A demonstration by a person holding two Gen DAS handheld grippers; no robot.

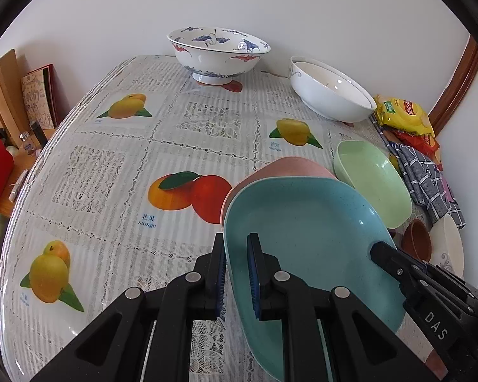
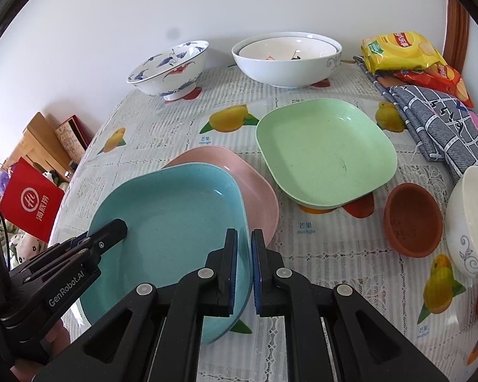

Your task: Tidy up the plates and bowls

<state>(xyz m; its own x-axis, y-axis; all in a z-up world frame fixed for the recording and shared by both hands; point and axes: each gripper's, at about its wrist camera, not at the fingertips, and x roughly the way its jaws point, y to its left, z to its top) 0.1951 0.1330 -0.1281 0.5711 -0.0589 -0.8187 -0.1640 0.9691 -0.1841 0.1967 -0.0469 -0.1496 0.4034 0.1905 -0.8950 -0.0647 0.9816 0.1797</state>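
At the far left, beside the table [image 1: 89,172] with its fruit-printed lace cloth, a red box [image 2: 32,200] and wooden items stand lower down. On the table's far edge sits a blue-and-red painted white porcelain bowl [image 2: 169,70]. Nearer, the left gripper [image 1: 235,277] has its fingers clamped on the left rim of a square turquoise speckled plastic plate [image 1: 306,222], and the right gripper [image 2: 244,264] has its fingers clamped on the opposite rim, so both hold the same plate. The turquoise plate sits tilted over a square pink plastic plate [image 2: 255,178], covering most of it; whether the two touch is unclear. To the right lies a square pale green plastic plate [image 2: 325,149] stacked on another pale one. Behind it stands a wide white ceramic bowl [image 2: 286,60] with a smaller one nested inside. Further right are a small brown clay bowl [image 2: 412,222], a white patterned bowl [image 2: 471,222], a folded grey checked cloth [image 2: 439,121], and yellow and red snack bags [image 2: 398,51] against the wall.
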